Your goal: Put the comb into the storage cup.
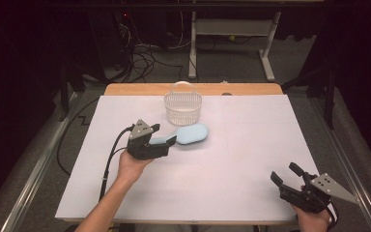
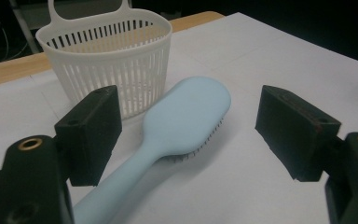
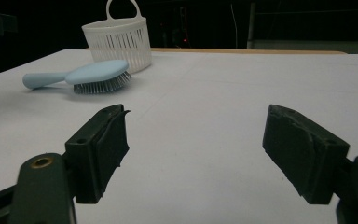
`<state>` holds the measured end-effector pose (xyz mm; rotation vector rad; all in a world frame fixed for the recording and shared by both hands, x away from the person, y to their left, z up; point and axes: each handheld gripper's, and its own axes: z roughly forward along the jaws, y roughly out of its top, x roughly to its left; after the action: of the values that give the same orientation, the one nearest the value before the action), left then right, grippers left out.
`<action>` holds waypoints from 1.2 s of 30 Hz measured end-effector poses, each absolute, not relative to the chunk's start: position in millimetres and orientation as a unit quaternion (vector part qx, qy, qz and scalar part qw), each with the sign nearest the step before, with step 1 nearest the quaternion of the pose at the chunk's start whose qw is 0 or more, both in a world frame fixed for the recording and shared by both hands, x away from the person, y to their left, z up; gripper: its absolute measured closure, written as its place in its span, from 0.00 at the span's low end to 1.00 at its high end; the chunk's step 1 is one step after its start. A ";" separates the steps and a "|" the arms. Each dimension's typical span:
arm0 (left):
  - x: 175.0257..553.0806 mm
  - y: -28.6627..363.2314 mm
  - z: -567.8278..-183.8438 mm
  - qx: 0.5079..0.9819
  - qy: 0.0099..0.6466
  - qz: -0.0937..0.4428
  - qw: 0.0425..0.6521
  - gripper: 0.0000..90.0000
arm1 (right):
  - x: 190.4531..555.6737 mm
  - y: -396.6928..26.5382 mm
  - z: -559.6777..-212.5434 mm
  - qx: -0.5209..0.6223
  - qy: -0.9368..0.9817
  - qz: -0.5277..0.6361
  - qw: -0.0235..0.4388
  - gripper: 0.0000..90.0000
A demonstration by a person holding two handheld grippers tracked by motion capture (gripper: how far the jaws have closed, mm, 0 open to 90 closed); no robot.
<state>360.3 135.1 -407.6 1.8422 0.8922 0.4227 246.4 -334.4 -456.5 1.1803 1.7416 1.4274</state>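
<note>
A light blue hairbrush (image 1: pixel 192 134) lies bristles down on the white table, its handle pointing left. My left gripper (image 1: pixel 164 134) is open around that handle. In the left gripper view the handle (image 2: pixel 135 172) runs close by the left pad (image 2: pixel 93 130), while the right pad (image 2: pixel 293 130) stands well away from the brush. Neither pad presses on it. Just behind the brush head stands a white slotted basket (image 1: pixel 183 107), upright with its loop handle at the back. My right gripper (image 1: pixel 284 172) rests open near the table's front right corner, with bare table between its pads (image 3: pixel 102 144).
A white sheet (image 1: pixel 232 164) covers the table, and a wooden strip (image 1: pixel 140 89) shows along its far edge. From the right gripper view the brush (image 3: pixel 98 74) and basket (image 3: pixel 121 39) sit far off to the left. Beyond the table, a desk frame (image 1: pixel 265 53) and cables (image 1: pixel 140 58) are on the floor.
</note>
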 end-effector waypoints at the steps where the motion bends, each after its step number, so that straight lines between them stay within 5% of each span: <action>1: 360.9 133.9 -407.2 0.763 0.369 0.175 0.501 0.24 | 246.5 -334.5 -456.5 0.444 0.654 0.537 0.294 0.25; 29: 385.8 114.7 -390.7 0.788 0.367 0.160 0.468 0.24 | 247.0 -334.7 -456.7 0.443 0.656 0.538 0.290 0.25; 30: 386.7 114.4 -389.4 0.793 0.364 0.160 0.462 0.31 | 246.9 -334.7 -456.7 0.443 0.656 0.538 0.290 0.25; 36: 393.2 110.1 -383.9 0.803 0.364 0.155 0.446 0.31 | 247.3 -334.8 -456.8 0.442 0.657 0.538 0.289 0.25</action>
<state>393.2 110.1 -383.9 1.9883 0.9020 0.3838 247.3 -334.8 -456.8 1.1791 1.7528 1.4368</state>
